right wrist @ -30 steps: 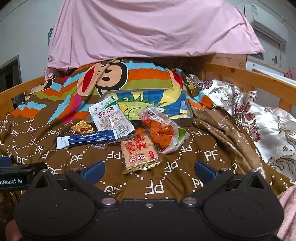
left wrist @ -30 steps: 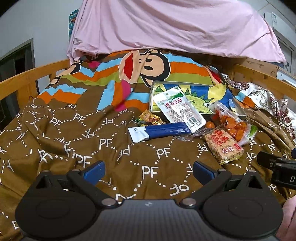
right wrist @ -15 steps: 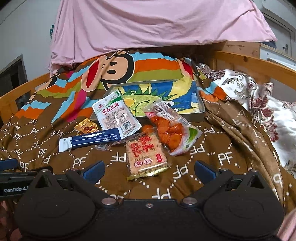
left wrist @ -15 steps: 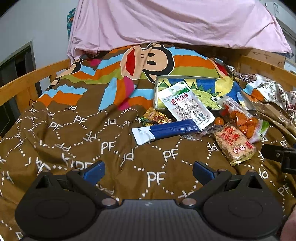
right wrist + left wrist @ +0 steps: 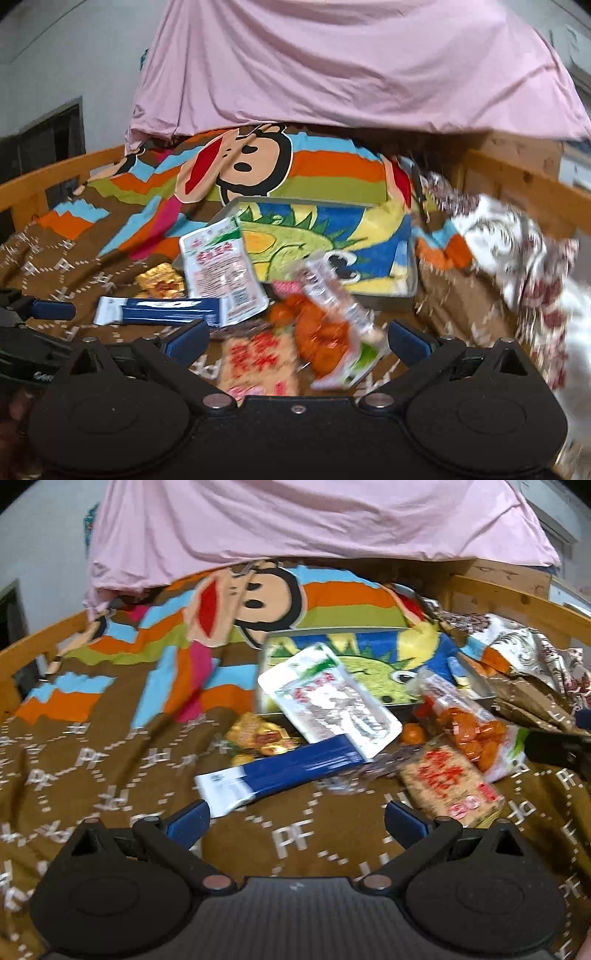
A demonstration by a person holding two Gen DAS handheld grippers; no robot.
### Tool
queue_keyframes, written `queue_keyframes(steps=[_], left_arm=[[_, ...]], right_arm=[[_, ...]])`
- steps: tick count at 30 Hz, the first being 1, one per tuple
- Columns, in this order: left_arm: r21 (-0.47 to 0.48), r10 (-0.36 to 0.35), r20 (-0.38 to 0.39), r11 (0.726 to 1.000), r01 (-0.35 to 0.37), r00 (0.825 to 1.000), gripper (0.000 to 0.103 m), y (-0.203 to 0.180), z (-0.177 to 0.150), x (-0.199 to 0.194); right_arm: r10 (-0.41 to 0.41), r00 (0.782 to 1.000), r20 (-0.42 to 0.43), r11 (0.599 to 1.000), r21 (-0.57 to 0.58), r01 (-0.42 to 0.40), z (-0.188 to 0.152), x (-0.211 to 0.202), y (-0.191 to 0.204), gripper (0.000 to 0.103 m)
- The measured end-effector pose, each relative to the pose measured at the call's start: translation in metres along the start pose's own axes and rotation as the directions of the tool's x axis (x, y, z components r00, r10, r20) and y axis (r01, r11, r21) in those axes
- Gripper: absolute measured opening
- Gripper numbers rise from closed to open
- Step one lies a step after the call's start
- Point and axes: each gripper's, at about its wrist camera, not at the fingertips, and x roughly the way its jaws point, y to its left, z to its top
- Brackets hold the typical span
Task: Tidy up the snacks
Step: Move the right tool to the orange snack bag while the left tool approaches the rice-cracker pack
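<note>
Clearly both the left gripper (image 5: 297, 821) and right gripper (image 5: 297, 341) hover with jaws apart, holding nothing, over snack packets heaped on the bed just before the metal tray with a cartoon dinosaur (image 5: 404, 273). Best to centre the right jaws over the flat square red-printed cracker packet (image 5: 258, 363), pinch one edge, and lift clear of the overlapping clear bag of orange snacks (image 5: 325, 332).

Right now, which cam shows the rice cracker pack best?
Left wrist. The rice cracker pack lies nearly whole there, red print visible, just ahead of the left gripper's right finger. In the right wrist view the pack is blurred and its near end is hidden behind the gripper body.
</note>
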Motion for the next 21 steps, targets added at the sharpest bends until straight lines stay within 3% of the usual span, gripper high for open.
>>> queue_keyframes(steps=[9, 15, 21], left_arm=[[0.021, -0.098, -0.056, 0.995, 0.1, 0.994, 0.103, -0.045, 0.001, 0.033], [-0.021, -0.17, -0.082, 0.985, 0.169, 0.982, 0.103, -0.063, 0.004, 0.046], [-0.066, -0.265, -0.062, 0.963, 0.261, 0.962, 0.103, -0.068, 0.007, 0.057]], right_arm=[[-0.014, 1.0, -0.002, 0.993, -0.116, 0.014, 0.021, 0.04, -0.038, 0.103], [-0.015, 0.999, -0.035, 0.984, -0.176, 0.009, 0.027, 0.059, -0.055, 0.102], [0.12, 0.987, -0.105, 0.992, -0.031, -0.124, 0.026, 0.067, -0.08, 0.102]])
